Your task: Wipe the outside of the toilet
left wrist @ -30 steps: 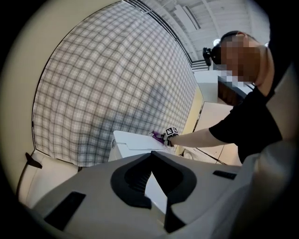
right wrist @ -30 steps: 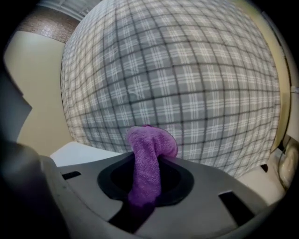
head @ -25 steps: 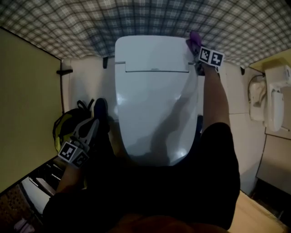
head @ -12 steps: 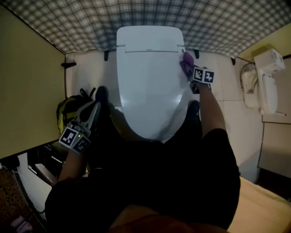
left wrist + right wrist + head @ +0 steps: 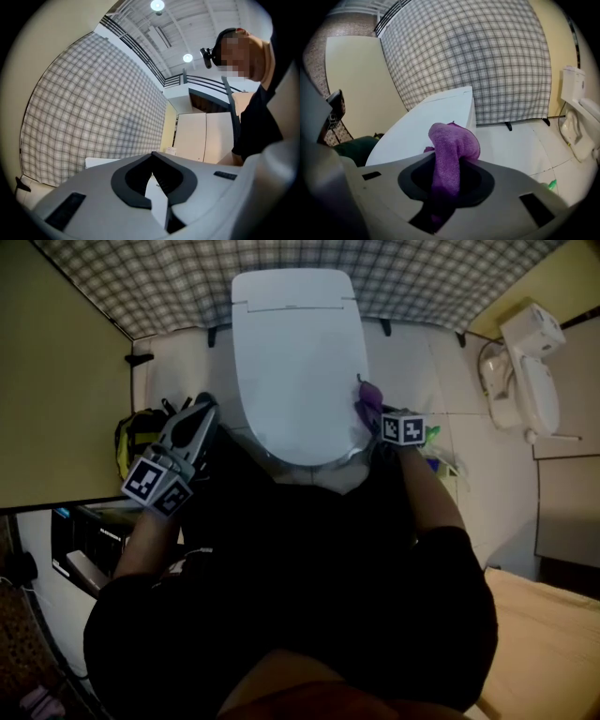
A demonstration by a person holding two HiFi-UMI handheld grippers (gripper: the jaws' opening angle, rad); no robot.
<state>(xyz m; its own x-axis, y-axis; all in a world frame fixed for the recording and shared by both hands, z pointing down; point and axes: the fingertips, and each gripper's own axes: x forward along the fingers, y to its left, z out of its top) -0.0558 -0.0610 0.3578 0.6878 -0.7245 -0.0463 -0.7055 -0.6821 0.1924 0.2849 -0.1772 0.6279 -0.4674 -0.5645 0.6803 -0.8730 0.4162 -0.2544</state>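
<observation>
The white toilet (image 5: 295, 362) stands with its lid down against the plaid wall; the right gripper view shows the lid (image 5: 426, 124) from its right side. My right gripper (image 5: 367, 416) is shut on a purple cloth (image 5: 369, 399), which lies against the right front edge of the toilet. The cloth (image 5: 452, 143) bulges out of the right gripper (image 5: 449, 164) and hides its fingertips. My left gripper (image 5: 202, 411) hangs left of the bowl, off the toilet. The left gripper (image 5: 152, 154) points up at the wall, shut, with nothing in it.
A yellow and black bag (image 5: 139, 442) lies on the floor left of the toilet. A white fixture (image 5: 523, 362) stands at the right wall. A small green item (image 5: 551, 184) lies on the tiles right of the toilet. A beige partition (image 5: 56, 399) closes the left side.
The right gripper has drawn the cloth from the toilet's back right corner forward along its right side to the front. The left gripper has risen a little. The head view has pulled back.
</observation>
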